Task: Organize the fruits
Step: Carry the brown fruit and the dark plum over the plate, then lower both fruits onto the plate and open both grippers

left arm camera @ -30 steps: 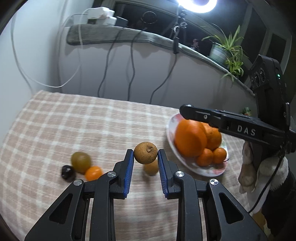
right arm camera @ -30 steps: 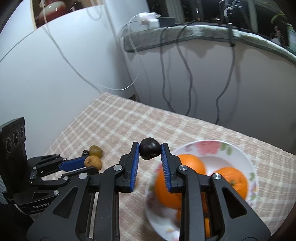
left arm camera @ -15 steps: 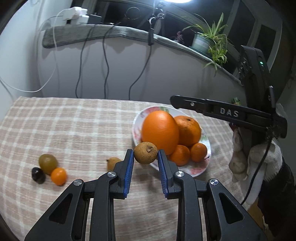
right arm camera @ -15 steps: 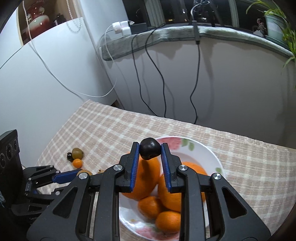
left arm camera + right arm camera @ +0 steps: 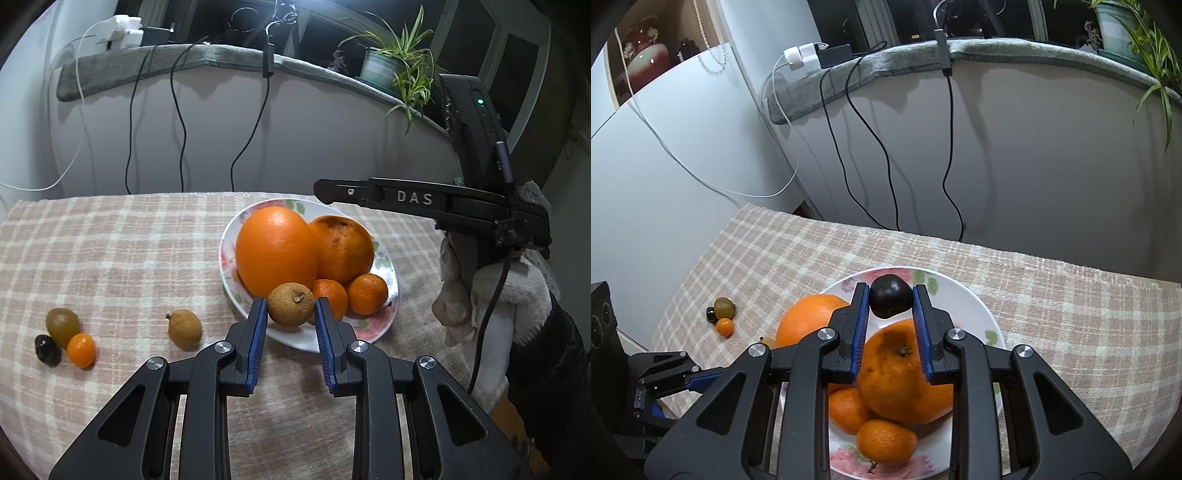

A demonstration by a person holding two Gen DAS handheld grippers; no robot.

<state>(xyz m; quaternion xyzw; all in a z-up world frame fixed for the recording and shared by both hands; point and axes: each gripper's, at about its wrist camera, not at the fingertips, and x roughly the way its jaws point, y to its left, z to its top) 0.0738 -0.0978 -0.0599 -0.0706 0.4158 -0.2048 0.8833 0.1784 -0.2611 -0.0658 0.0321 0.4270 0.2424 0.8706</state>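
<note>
My left gripper [image 5: 290, 314] is shut on a brown longan [image 5: 291, 304], held just above the near rim of the flowered white plate [image 5: 388, 258]. The plate carries two big oranges [image 5: 277, 251] and two small mandarins [image 5: 367, 294]. My right gripper [image 5: 890, 302] is shut on a dark round fruit [image 5: 890, 301], hanging over the plate's [image 5: 975, 310] far half, above an orange [image 5: 901, 373]. On the cloth to the left lie a second longan [image 5: 185, 328], a green fruit [image 5: 62, 325], a small orange fruit [image 5: 81, 350] and a dark fruit [image 5: 47, 349].
A checked cloth [image 5: 110, 258] covers the table, which ends at a white wall with hanging cables [image 5: 181, 122]. A potted plant [image 5: 388, 66] stands on the ledge. The right gripper's body [image 5: 424, 201] and a gloved hand [image 5: 491, 295] reach in from the right.
Both grippers have travelled across the table toward the plate, each still carrying its fruit. The left one's longan now hangs at the plate's near rim; the right one's dark fruit now hangs over the plate.
</note>
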